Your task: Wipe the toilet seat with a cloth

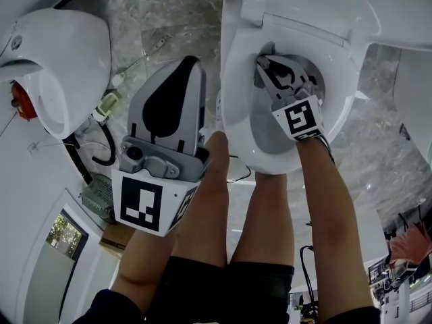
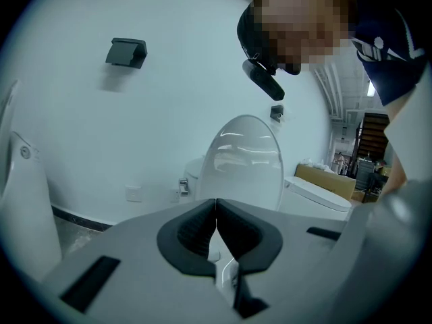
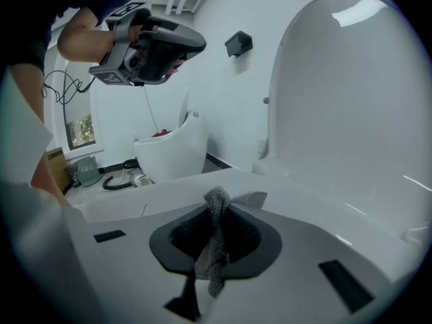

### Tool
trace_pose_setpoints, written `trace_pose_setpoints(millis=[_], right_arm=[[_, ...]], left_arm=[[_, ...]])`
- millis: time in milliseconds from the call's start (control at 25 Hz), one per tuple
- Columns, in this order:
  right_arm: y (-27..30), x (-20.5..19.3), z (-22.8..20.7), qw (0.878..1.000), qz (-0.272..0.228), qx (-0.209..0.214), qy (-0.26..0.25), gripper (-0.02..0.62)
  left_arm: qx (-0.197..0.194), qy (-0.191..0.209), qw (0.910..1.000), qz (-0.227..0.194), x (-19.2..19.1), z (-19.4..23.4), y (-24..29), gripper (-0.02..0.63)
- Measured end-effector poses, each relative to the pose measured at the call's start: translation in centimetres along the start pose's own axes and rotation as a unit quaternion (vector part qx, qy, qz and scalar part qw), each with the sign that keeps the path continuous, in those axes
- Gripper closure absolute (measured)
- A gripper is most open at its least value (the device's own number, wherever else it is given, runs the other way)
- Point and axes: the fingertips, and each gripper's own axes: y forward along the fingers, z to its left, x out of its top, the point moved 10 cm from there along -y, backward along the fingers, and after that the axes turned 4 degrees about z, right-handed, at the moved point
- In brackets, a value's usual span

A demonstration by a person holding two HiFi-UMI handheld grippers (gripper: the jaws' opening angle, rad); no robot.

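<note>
While the left tongs (image 2: pixel 216 211) hang idle at about 9 o'clock in the head view, lifted well clear of the toilet, the right tongs (image 3: pixel 217 204) are doing the work at about 1 o'clock. Its own view shows the left pair pressed together, pad against pad, with nothing between them. The right pair is clamped on a grey, mesh-like cloth (image 3: pixel 214 241). A bunched tuft pokes out past the tips and a loose tail droops back over the dark pads.

From the head view the right tongs reach over the open bowl (image 1: pixel 273 130), tips aimed at the 10 o'clock part of the toilet seat (image 1: pixel 341 73), close to the hinge end. The cloth seems to sit at the seat's inner edge there, though real contact with the plastic cannot be confirmed. The lid (image 3: pixel 351 100) stands upright behind, out of the way.

As for progress, the cloth is already gripped and brought to the seat, so the preparing looks done. The white ring shows no streak, wet patch or dirt to mark wiped parts from unwiped ones. I would judge the wiping to be under way at the back-left, with the sweep round through 3 o'clock and the front at 6 o'clock most likely yet to do
</note>
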Motion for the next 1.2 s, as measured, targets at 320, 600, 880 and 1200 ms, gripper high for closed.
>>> trace_pose_setpoints(millis=[320,600,880,1200], right_arm=[[1.4,2.2,3.8,0.998,-0.026,0.045,-0.035,0.535],[-1.4,-0.2,-2.1,0.981,0.028,-0.157,0.107,0.541],[-6.7,-4.2,-4.1,0.915,0.093,-0.33,0.212,0.543],[-3.3,-1.3,-3.5,0.954,0.062,-0.233,0.18,0.54]], left_arm=[[-0.01,0.007,0.9999,0.0,0.3,-0.7,0.6,0.586],[-0.021,0.014,0.9997,0.001,0.8,-1.5,0.6,0.586],[-0.031,0.02,0.9993,-0.003,1.2,-2.0,0.9,0.586],[-0.033,0.019,0.9993,-0.001,1.0,-1.8,0.5,0.586]])
